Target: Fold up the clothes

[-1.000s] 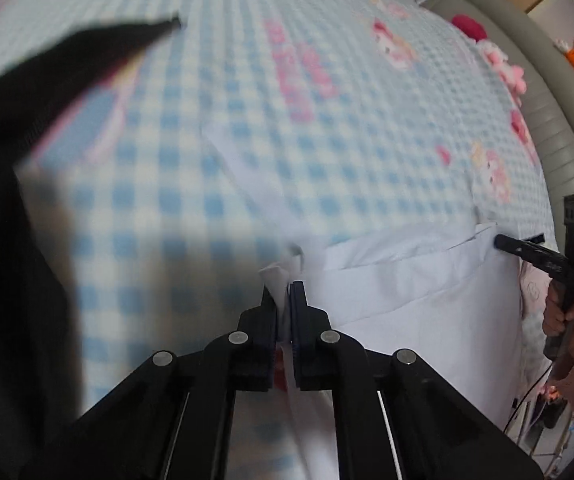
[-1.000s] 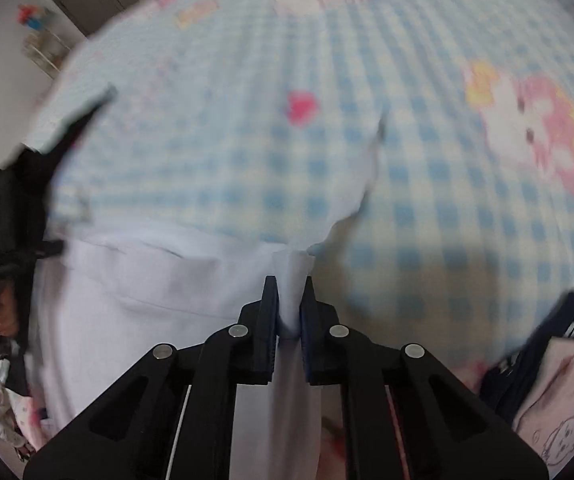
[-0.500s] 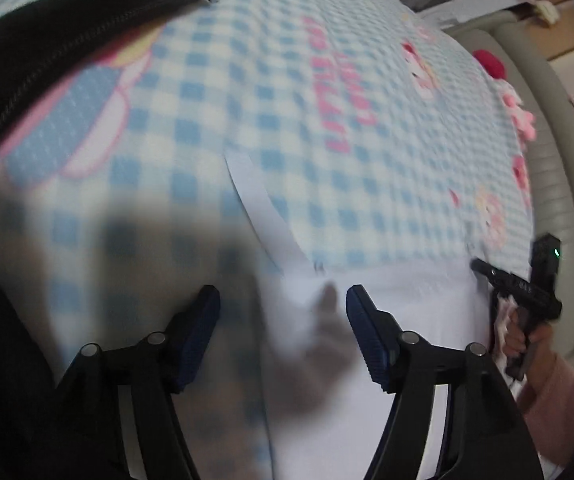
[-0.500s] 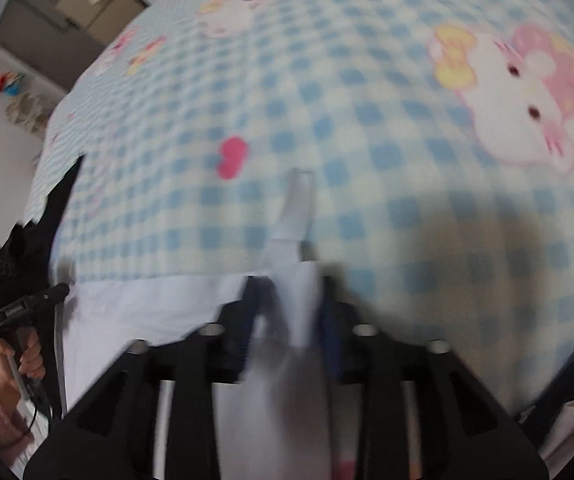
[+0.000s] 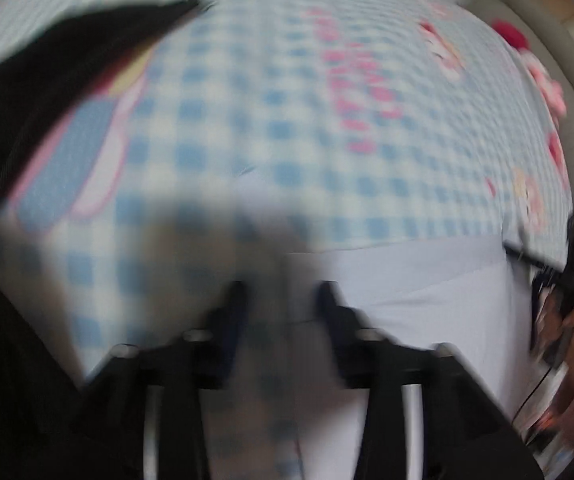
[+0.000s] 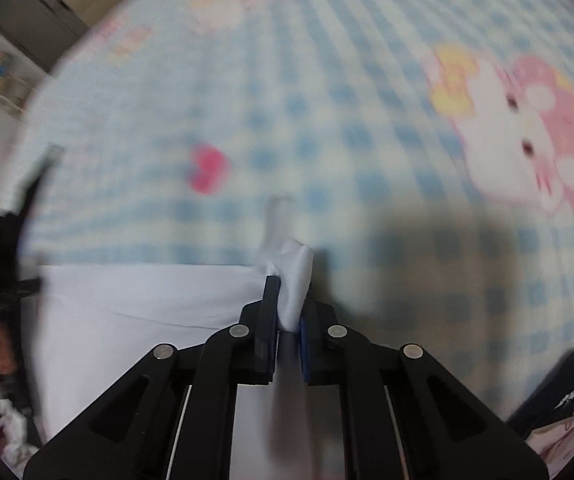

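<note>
The white garment (image 6: 147, 304) lies spread on the bed (image 6: 327, 100), its straight far edge running across the checked bedsheet, with one narrow strap reaching out past that edge on each side. It looks thin, light and limp: it bunches into a small soft tuft where it is held and shows a shallow crease across the flat part, so you should expect it to sag, drag and crumple rather than hold any shape. Judging by the smooth sheen, it may slip out of a shallow bite. Your right gripper (image 6: 287, 320) is pressed together on the bunched corner at the far edge, with cloth poking up between the fingers. Your left gripper (image 5: 283, 296) is spread apart over the opposite corner with nothing caught between the fingers, though that view is smeared by motion and the cloth beneath sits in shadow. The best hold is at the hemmed edge near the strap roots, where the fabric is doubled; take both corners level so the edge stays taut and straight. A black garment (image 5: 47, 80) lies on the bed to the left, well apart, and more dark clothing (image 6: 567, 392) sits at the right, clear of the white piece.
</note>
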